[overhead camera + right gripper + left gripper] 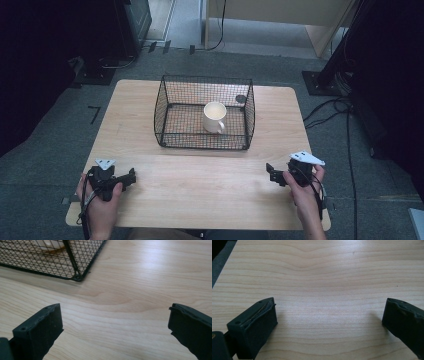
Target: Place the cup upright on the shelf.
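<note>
A white mug (pixel 215 117) stands upright inside a black wire basket (pixel 165 107) at the middle of the wooden table (pixel 200 185). My left gripper (pixel 131 176) rests near the table's front left, held in a hand, pointing right. In the left gripper view its jaws stand wide apart over bare wood, open and holding nothing (pixel 329 312). My right gripper (pixel 270 172) sits at the front right, pointing left. It is open too (pixel 115 317), with the basket's near corner (pixel 76 277) and the mug's base (pixel 47 243) ahead at the upper left.
A dark round mark (pixel 241 98) shows on the table behind the basket. Cables (pixel 345 130) run over the grey floor at the right. Dark stands and equipment (pixel 100 45) flank the table at the back.
</note>
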{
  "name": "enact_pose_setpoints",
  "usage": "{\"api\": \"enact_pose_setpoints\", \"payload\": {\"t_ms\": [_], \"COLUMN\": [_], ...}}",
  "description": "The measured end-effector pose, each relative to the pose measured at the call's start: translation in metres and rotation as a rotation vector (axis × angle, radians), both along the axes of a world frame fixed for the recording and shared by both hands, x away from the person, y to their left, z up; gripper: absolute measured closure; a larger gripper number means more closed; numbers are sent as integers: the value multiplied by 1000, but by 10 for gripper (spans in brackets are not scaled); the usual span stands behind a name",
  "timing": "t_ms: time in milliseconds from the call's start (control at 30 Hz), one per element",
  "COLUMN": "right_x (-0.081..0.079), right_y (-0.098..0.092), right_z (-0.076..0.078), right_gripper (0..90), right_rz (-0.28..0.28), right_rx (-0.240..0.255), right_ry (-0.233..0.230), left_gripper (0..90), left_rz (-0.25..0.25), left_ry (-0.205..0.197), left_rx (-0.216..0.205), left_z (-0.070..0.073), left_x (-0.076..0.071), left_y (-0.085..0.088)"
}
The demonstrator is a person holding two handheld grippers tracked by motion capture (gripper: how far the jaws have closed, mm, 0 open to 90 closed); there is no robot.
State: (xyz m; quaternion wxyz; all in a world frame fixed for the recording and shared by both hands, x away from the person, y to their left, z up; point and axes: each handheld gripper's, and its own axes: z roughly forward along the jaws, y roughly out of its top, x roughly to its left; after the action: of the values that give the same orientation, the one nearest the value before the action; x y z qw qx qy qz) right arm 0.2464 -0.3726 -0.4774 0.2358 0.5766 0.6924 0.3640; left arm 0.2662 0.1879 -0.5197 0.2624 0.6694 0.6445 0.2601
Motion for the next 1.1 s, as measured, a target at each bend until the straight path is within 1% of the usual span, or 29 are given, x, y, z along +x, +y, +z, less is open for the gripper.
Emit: {"api": "enact_pose_setpoints", "payload": {"t_ms": [33,133,200,333,367,700,733,867,933,1067,1100], "right_x": [-1,-2,-4,-5,-6,-12,-14,-17,-21,-25,-26], "right_y": [-5,-9,-14,-19,-22,-34,-36,-41,-47,-53,-54], "right_z": [-2,-4,-9,-14,-17,-31,-34,-37,-41,-45,-48], "right_gripper": [0,0,0,0,0,0,0,0,0,0,0], "right_rz": [-10,-26,-44,-61,-71,-107,-120,-133,-153,-166,-173], "right_rx": [1,4,-4,-15,-18,-34,-38,-53,-63,-51,-67], "right_ry": [2,6,9,17,27,53,60,66,75,88,99], "left_gripper": [0,0,0,0,0,0,0,0,0,0,0], "left_rz": [0,-1,0,0,0,0,0,-1,-1,0,0], "left_ry": [0,0,0,0,0,0,0,1,1,0,0], "left_rx": [0,0,0,-1,0,0,0,0,0,0,0], "left_z": [0,0,0,0,0,0,0,0,0,0,0], "left_x": [0,0,0,0,0,0,0,0,0,0,0], "left_y": [0,0,0,0,0,0,0,0,0,0,0]}}
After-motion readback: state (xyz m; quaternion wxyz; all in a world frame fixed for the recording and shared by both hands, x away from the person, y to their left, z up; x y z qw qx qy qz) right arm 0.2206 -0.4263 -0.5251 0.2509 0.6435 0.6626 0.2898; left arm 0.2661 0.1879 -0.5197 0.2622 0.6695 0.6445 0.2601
